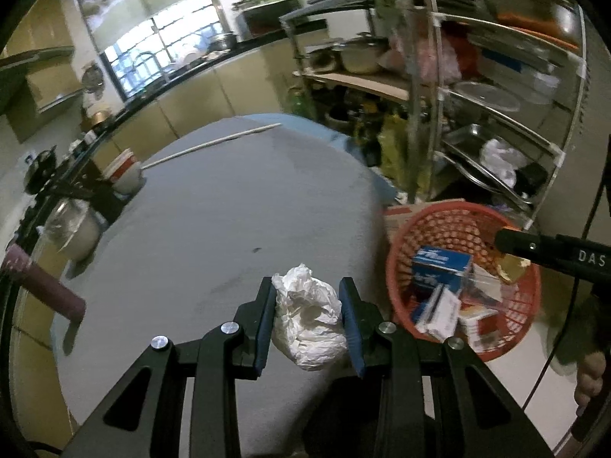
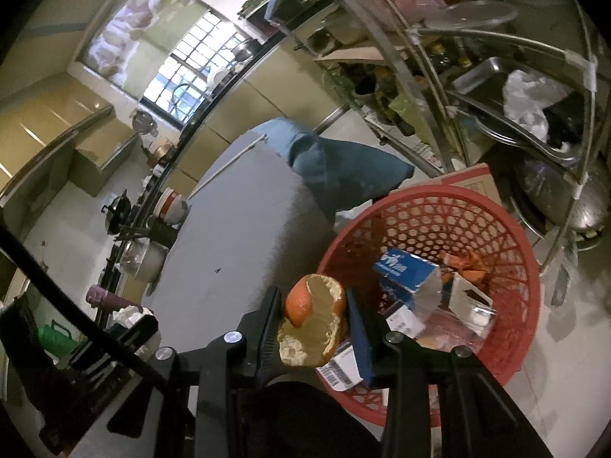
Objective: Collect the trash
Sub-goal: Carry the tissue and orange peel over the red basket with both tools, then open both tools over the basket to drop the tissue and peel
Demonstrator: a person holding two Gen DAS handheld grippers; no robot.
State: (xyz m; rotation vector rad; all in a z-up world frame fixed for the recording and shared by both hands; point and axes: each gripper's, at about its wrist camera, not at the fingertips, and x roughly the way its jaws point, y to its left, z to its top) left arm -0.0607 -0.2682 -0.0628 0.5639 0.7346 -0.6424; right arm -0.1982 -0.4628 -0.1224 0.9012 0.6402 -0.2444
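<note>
crumpled white tissue (image 1: 309, 320) sits clamped between your left gripper (image 1: 308, 322) pads, both blue faces pressed against it, above the grey table (image 1: 214, 221). your right gripper (image 2: 316, 328) is closed on a piece of orange peel (image 2: 313, 324), held at the near rim of the red basket (image 2: 508, 225), which stands at about three o'clock from the table's edge. inside the basket lie a blue carton (image 2: 404, 271) and several small white boxes (image 2: 404, 318), one with a barcode label.

what could go wrong: the peel hangs at the basket's rim, not over its middle, so letting go here could drop it on the rim or the floor; move further toward two o'clock first. the tissue is light and loosely balled, so a slack grip or quick swing could shed it on the way. both arms heading for one opening could knock together.

writing: the letters "das" show in white on the right gripper's body in the left view. the blue carton carries white lettering, too blurred to read.
</note>
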